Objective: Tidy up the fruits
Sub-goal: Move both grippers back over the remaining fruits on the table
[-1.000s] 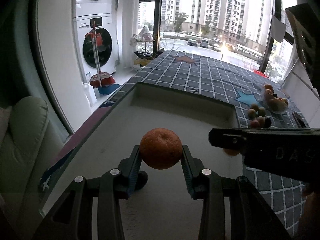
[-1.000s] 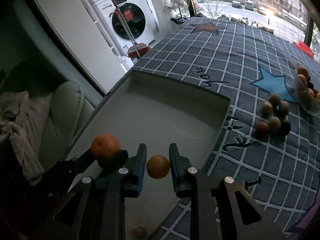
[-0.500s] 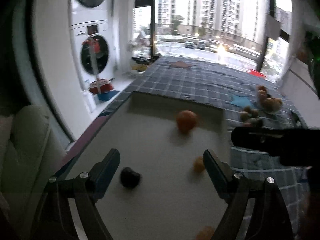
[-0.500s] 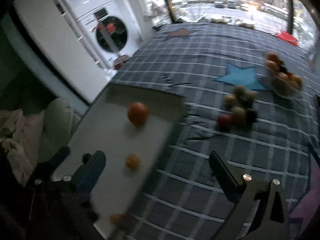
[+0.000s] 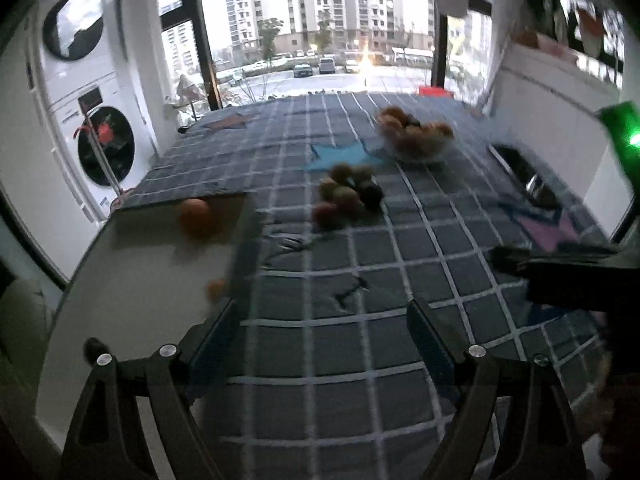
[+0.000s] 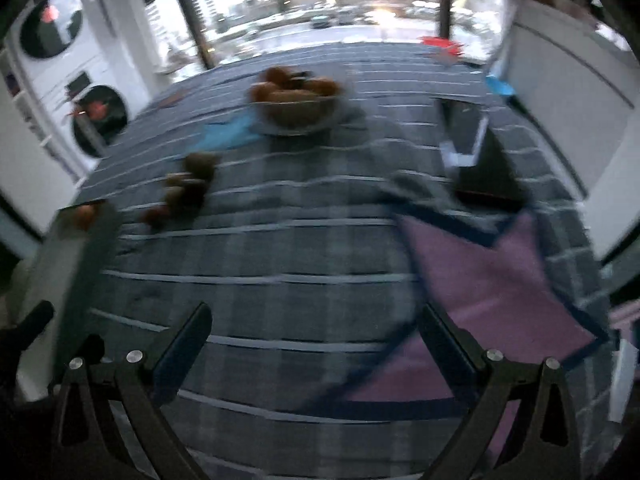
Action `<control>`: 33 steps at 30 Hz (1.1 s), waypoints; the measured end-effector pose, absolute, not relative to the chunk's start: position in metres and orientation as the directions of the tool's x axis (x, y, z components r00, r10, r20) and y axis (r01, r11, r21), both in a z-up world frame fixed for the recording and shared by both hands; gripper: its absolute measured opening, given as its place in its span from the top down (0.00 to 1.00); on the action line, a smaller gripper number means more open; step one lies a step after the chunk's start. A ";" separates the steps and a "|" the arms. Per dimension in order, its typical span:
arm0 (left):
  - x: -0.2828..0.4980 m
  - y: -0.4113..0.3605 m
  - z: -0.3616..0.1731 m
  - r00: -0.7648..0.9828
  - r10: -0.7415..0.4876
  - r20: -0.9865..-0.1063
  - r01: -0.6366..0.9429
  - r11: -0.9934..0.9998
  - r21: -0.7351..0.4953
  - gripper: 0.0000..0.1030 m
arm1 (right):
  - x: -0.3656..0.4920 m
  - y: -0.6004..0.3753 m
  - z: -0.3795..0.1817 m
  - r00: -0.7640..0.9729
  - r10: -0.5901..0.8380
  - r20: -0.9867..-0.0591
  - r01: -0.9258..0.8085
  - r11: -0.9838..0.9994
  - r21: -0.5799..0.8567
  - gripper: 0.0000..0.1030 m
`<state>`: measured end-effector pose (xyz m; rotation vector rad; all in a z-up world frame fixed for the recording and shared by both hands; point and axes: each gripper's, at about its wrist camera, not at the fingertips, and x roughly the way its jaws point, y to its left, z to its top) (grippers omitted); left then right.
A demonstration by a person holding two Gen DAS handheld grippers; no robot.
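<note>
Left wrist view: a table (image 5: 400, 264) draped in checked cloth is seen, then a pale tray (image 5: 132, 280) holding a large orange (image 5: 195, 213). Loose fruits (image 5: 344, 196) are heaped beside a fruit bowl (image 5: 416, 140). Both grippers' fingers (image 5: 424, 332) are spread, nothing pinched.

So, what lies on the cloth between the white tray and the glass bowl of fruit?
A small pile of loose fruits lies on the checked cloth between the white tray and the glass bowl; the left wrist view shows it best.
</note>
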<state>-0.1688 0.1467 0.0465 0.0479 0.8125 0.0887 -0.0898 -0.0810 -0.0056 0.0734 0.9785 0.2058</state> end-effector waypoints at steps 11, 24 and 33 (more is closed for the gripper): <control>-0.143 0.128 0.017 0.658 0.072 -0.750 -0.051 0.997 0.051 0.16 | -0.101 -0.126 -0.026 0.602 0.214 -0.769 -0.080 0.975 0.208 0.00; -0.146 0.119 0.010 0.678 0.118 -0.726 -0.030 0.991 0.133 0.16 | -0.105 -0.144 -0.027 0.643 0.326 -0.693 -0.093 0.931 0.352 0.00; -0.144 0.123 0.010 0.667 0.092 -0.739 -0.033 0.995 0.093 0.16 | -0.105 -0.144 -0.027 0.642 0.322 -0.695 -0.093 0.933 0.347 0.00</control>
